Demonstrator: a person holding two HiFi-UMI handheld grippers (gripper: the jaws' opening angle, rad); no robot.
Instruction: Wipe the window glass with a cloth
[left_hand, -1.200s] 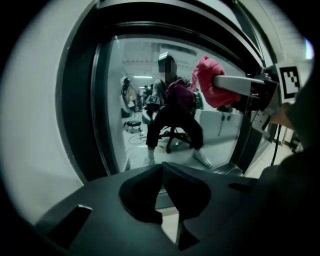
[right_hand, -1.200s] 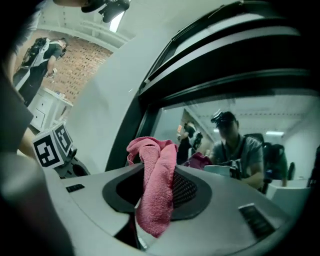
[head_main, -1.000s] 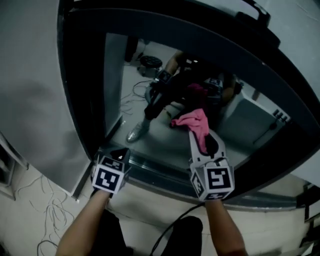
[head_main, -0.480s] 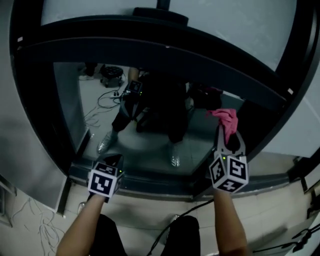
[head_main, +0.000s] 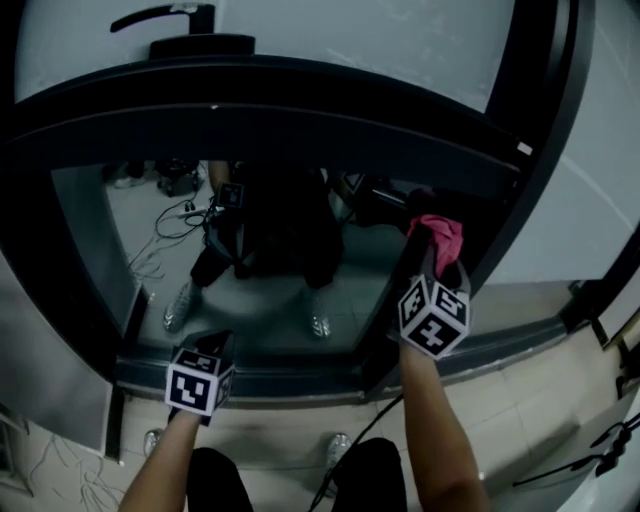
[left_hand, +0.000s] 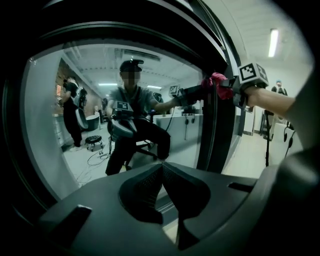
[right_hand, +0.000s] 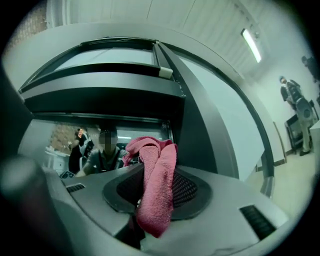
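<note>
Shifted rightward, right claw (head_main: 437, 258) pinches fuzzy pink cloth (head_main: 442, 233) near glossy glass (head_main: 270, 295)

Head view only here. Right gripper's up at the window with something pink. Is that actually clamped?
Observer: Yes. The right gripper view shows the right gripper shut on the pink cloth, which hangs down between the jaws.
Operator: Left gripper holding anything?
Observer: No. In its own view the left gripper has its jaws together with nothing between them.
Operator: Anyone else nearby?
Observer: One person stands far off to the right, past the window frame.
</note>
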